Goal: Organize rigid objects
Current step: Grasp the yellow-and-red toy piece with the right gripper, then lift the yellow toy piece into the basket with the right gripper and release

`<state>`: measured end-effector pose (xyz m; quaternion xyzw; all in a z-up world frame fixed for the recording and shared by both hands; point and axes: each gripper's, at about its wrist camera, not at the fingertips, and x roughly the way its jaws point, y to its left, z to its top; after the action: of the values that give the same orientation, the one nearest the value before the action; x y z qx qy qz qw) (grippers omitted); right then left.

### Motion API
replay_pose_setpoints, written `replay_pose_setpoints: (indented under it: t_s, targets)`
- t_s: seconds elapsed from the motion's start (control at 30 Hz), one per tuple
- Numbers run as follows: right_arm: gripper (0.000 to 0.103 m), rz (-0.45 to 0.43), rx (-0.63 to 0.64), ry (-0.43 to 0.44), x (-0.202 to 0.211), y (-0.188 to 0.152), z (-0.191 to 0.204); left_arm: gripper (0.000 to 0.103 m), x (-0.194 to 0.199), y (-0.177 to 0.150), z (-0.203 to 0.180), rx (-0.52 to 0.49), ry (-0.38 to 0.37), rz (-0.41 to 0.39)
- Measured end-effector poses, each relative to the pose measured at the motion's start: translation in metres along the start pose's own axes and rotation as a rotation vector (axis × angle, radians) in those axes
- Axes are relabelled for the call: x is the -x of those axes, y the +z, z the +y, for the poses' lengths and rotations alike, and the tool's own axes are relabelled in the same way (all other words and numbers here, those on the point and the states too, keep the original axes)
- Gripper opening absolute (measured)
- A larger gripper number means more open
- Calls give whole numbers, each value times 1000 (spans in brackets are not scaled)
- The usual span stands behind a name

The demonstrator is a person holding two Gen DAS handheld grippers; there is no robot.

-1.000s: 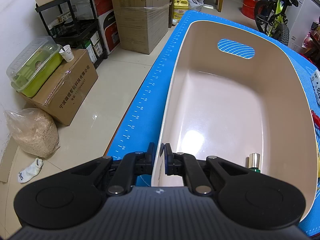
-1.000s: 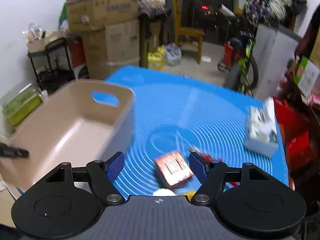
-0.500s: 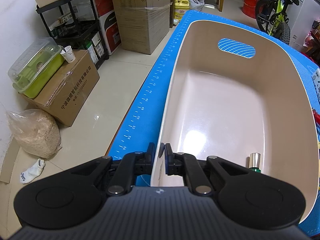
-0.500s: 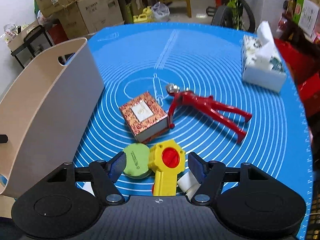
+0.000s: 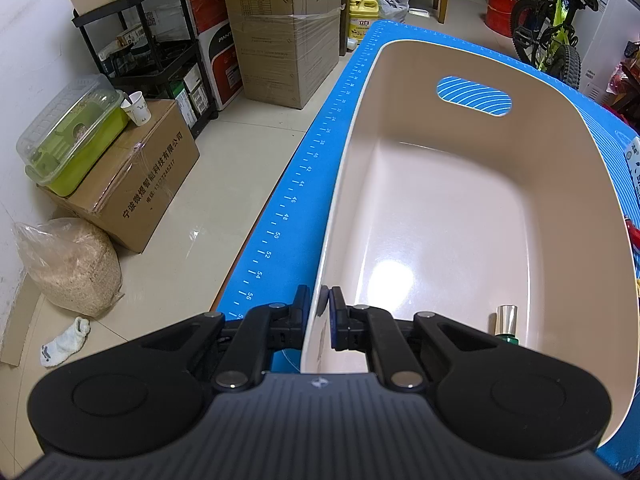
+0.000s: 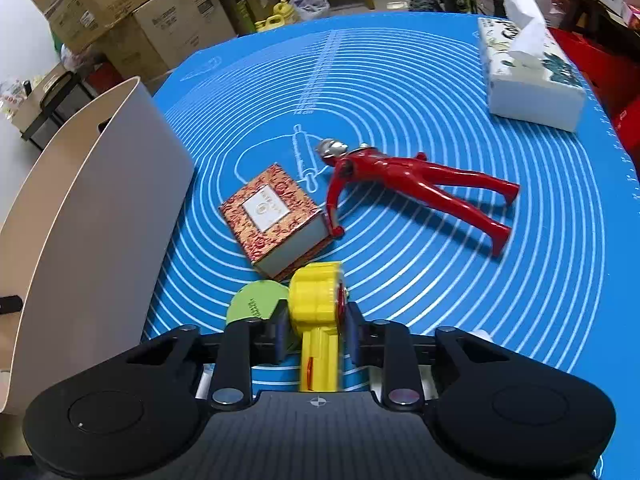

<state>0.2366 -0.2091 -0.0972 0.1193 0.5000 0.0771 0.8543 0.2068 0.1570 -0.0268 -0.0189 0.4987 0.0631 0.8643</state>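
My left gripper (image 5: 319, 312) is shut on the near left rim of a beige bin (image 5: 448, 216), one finger inside and one outside. A small silver-capped green bottle (image 5: 506, 322) lies in the bin's near corner. My right gripper (image 6: 316, 326) is shut on a yellow toy with a red centre (image 6: 318, 304), turned on edge on the blue mat (image 6: 440, 80). A green round lid (image 6: 256, 304) lies just left of it. A patterned red box (image 6: 276, 216) and a red figure (image 6: 416, 184) lie beyond. The bin's outer wall (image 6: 100, 200) stands to the left.
A tissue box (image 6: 528, 76) sits at the mat's far right. Left of the table are cardboard boxes (image 5: 136, 184), a black rack (image 5: 152, 40) and a sack (image 5: 72, 264) on the floor. A bicycle (image 5: 556, 36) stands beyond the table.
My right gripper moved down and forward over the objects and closed on the yellow toy, which turned onto its edge. My left gripper and the bin have stayed put.
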Motion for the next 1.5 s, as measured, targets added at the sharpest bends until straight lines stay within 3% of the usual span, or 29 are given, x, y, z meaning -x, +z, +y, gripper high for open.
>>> replay_pose_setpoints:
  t_s: [0.17, 0.47, 0.73, 0.97, 1.27, 1.5]
  targets:
    - [32, -31, 47, -62, 7, -1, 7, 12, 0, 0, 0, 1, -1, 0]
    - [32, -174, 56, -147, 46, 9, 20, 12, 0, 0, 0, 0, 0, 0]
    - [32, -315, 94, -97, 85, 24, 60, 12, -1, 0, 0, -3, 2, 0]
    - [32, -402, 183, 25, 115, 41, 123, 12, -1, 0, 0, -5, 1, 0]
    - [32, -334, 236, 122, 85, 47, 186, 12, -2, 0, -1, -9, 1, -1]
    - [32, -213, 289, 89, 37, 30, 218, 12, -2, 0, -2, -14, 3, -1]
